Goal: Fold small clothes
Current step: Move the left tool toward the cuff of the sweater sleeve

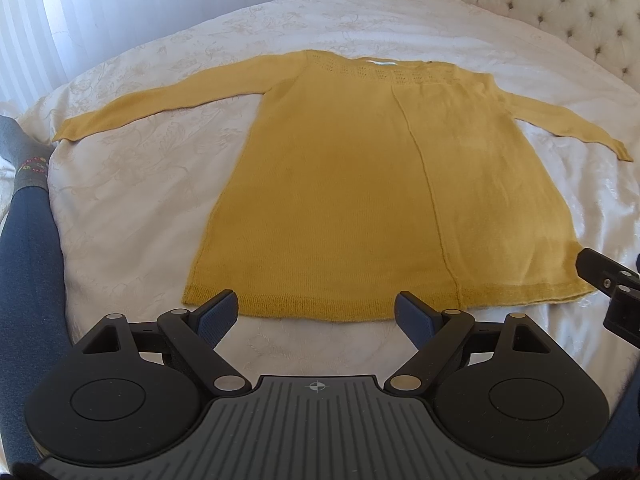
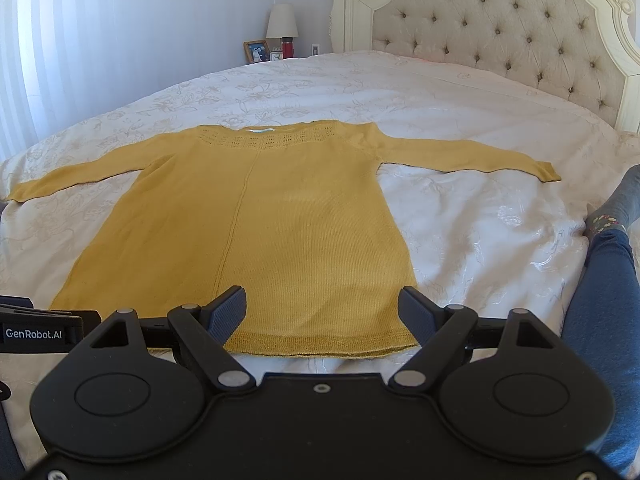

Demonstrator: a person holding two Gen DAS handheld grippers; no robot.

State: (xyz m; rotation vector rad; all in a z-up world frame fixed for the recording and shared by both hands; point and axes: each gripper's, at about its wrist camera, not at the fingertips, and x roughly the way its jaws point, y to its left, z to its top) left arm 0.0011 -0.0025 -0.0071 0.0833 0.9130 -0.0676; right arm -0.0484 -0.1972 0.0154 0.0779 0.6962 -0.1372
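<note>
Here the mustard sweater (image 1: 360,184) lies flat, sleeves spread, hem toward the bed's (image 2: 460,92) near edge. Both the left gripper (image 1: 316,312) and right gripper (image 2: 322,308) gape wide, empty; one reads "GenRobot.AI".

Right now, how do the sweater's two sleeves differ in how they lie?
In the right wrist view, the left sleeve slopes back toward the hem, while the right sleeve lies nearly straight out. The left sleeve ends near the bed's edge; the right ends on open bedding. Both lie flat and unfolded.
</note>
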